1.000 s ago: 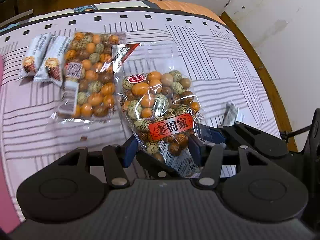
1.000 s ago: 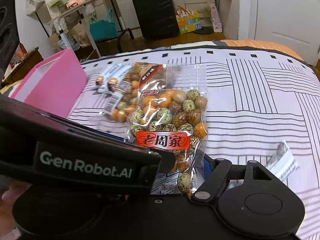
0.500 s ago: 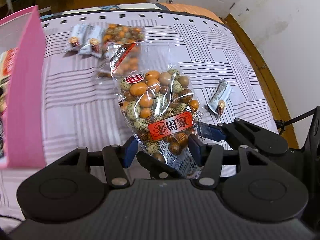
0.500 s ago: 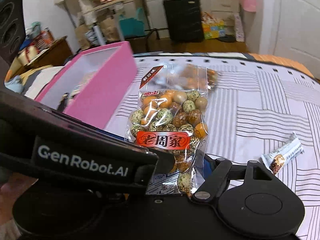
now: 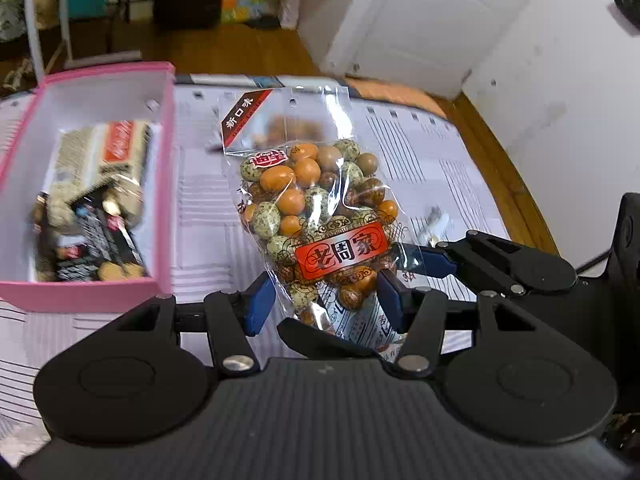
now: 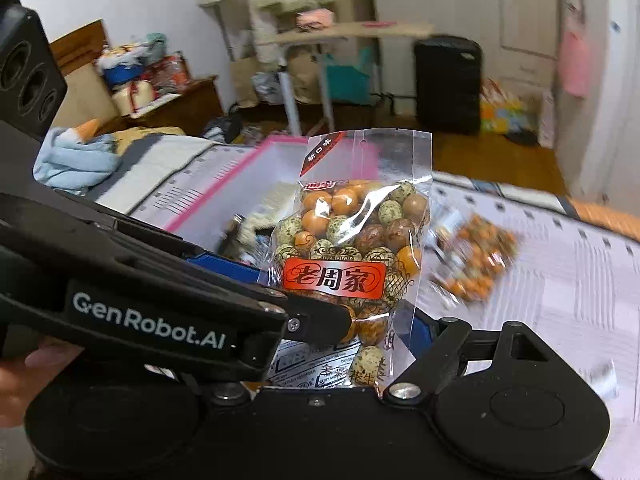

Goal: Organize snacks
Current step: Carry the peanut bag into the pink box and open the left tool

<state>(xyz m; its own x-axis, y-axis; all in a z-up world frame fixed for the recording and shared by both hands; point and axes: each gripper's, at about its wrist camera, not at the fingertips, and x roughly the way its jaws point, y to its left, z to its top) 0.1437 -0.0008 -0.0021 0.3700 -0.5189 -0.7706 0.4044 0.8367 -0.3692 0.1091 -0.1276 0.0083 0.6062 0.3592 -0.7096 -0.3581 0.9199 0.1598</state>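
A clear bag of orange and speckled coated nuts [image 5: 320,200] with a red label hangs upright above the bed. My left gripper [image 5: 325,302] is shut on its lower end, blue pads pressing both sides. The same bag [image 6: 352,248] stands between the fingers of my right gripper [image 6: 332,298], whose jaws are opening; its blue pads lie at the bag's clear edges without squeezing. One right fingertip [image 5: 432,258] shows beside the bag. To the left is the pink box [image 5: 162,168], open and holding several snack packs. The bag hangs near its right wall.
A second bag of nuts [image 6: 476,264] lies on the striped bed cover [image 5: 208,208], with a small wrapped bar [image 5: 434,220] further right. The left gripper's body [image 6: 152,316] crosses the right wrist view. A black suitcase [image 6: 446,84] and clutter stand on the floor beyond.
Both grippers have risen with the bag and carried it left toward the pink box, which has come into full view. The other bag and bars stay behind on the bed.
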